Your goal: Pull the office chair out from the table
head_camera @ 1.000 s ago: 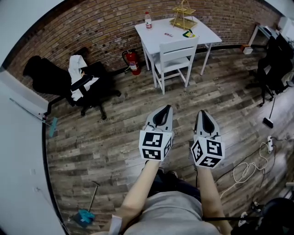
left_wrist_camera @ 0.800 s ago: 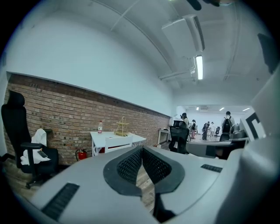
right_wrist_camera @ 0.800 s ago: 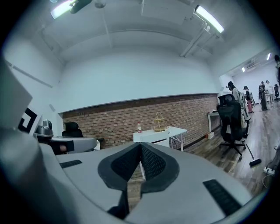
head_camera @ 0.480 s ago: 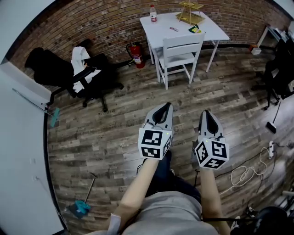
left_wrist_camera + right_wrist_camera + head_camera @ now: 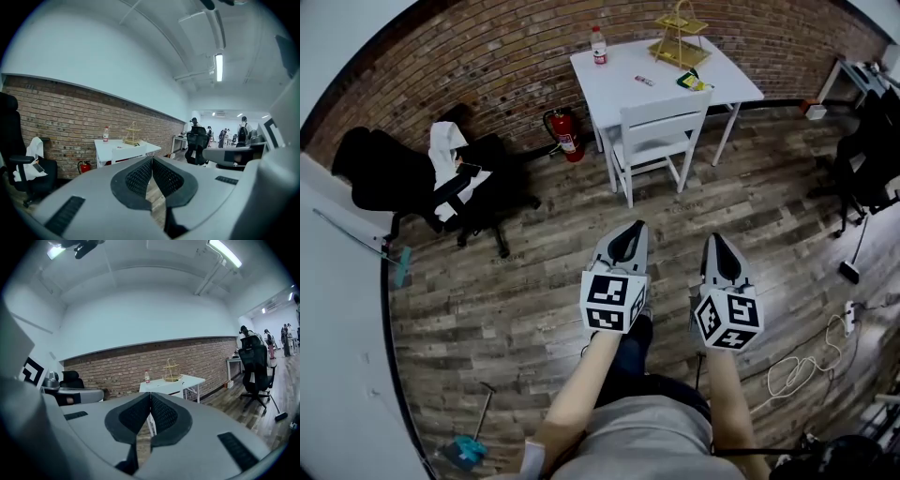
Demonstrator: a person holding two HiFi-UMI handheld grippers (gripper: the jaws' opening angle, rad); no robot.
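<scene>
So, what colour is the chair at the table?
White: the chair shows best in the head view.

This is an office: a black swivel chair (image 5: 502, 178) at the left, a white table (image 5: 661, 70) at top centre against a brick wall (image 5: 469, 56).

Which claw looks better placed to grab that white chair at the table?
Left, narrowly: left claw lines up nearer the white chair than right claw; both shut, far off.
</scene>
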